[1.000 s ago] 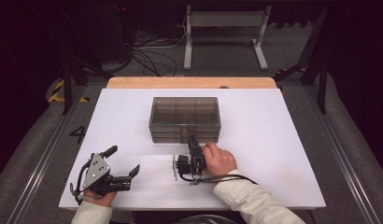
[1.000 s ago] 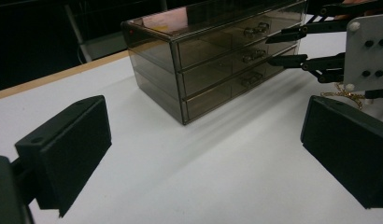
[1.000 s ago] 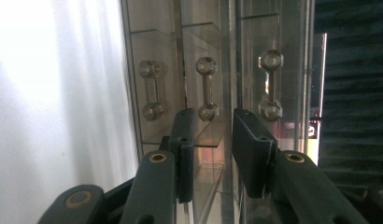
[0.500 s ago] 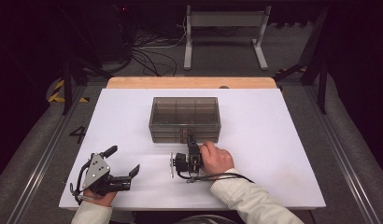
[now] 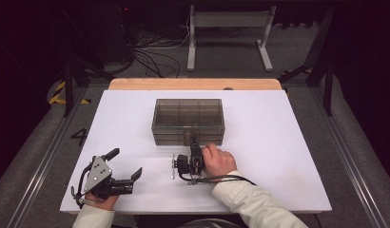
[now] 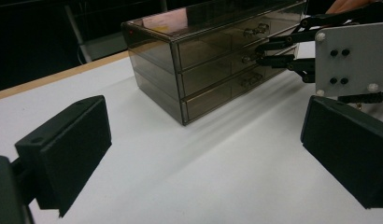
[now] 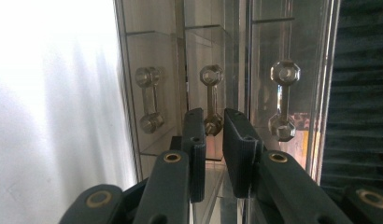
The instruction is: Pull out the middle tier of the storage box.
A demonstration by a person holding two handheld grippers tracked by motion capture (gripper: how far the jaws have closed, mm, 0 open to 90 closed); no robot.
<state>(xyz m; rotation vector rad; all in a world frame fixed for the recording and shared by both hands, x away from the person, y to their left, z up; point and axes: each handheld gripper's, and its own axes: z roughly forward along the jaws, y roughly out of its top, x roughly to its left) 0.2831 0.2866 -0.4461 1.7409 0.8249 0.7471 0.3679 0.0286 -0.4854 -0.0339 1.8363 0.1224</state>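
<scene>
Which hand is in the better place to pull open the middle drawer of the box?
The right: its gripper has just been closing around the middle drawer handle of the drawer box. The left gripper rests open, apart from it.

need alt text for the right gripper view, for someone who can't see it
The right claw, turned on its side, has its two black jaws nearly together around the end of the middle drawer's clear handle on a smoky transparent drawer box; they have just been closing, and whether the pads press on it is unclear. Matching handles sit either side, with white table at left.
</scene>
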